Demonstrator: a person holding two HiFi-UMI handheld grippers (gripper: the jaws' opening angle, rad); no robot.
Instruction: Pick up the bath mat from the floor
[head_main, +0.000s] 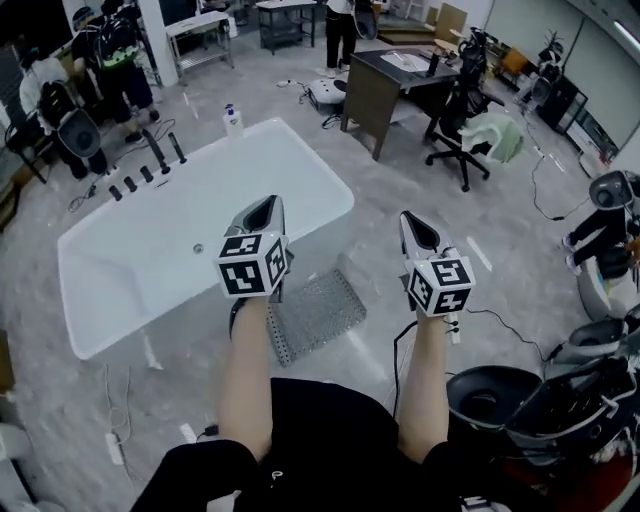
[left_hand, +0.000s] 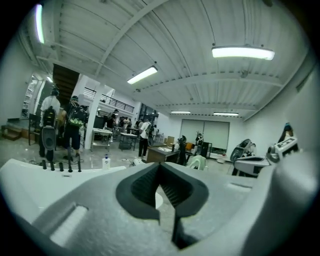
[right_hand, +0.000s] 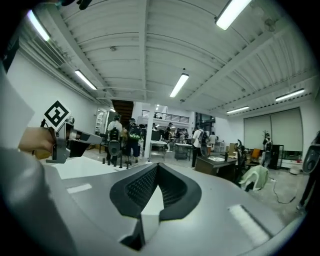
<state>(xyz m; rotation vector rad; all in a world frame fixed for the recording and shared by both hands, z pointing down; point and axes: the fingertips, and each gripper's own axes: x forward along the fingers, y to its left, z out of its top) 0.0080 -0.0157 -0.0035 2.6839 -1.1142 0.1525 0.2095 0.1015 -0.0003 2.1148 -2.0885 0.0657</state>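
Head view: grey bath mat (head_main: 318, 312) lies flat on the floor against the glossy white bathtub (head_main: 120, 265). Its near-left corner is hidden behind the left gripper (head_main: 264, 210) and forearm. Surface looks nubbed, possibly perforated. Right gripper (head_main: 413, 224) hovers off to the mat's right.
Left gripper view: ribbed dark pads pressed together, nothing between.
Right gripper view: same, jaws closed, empty.
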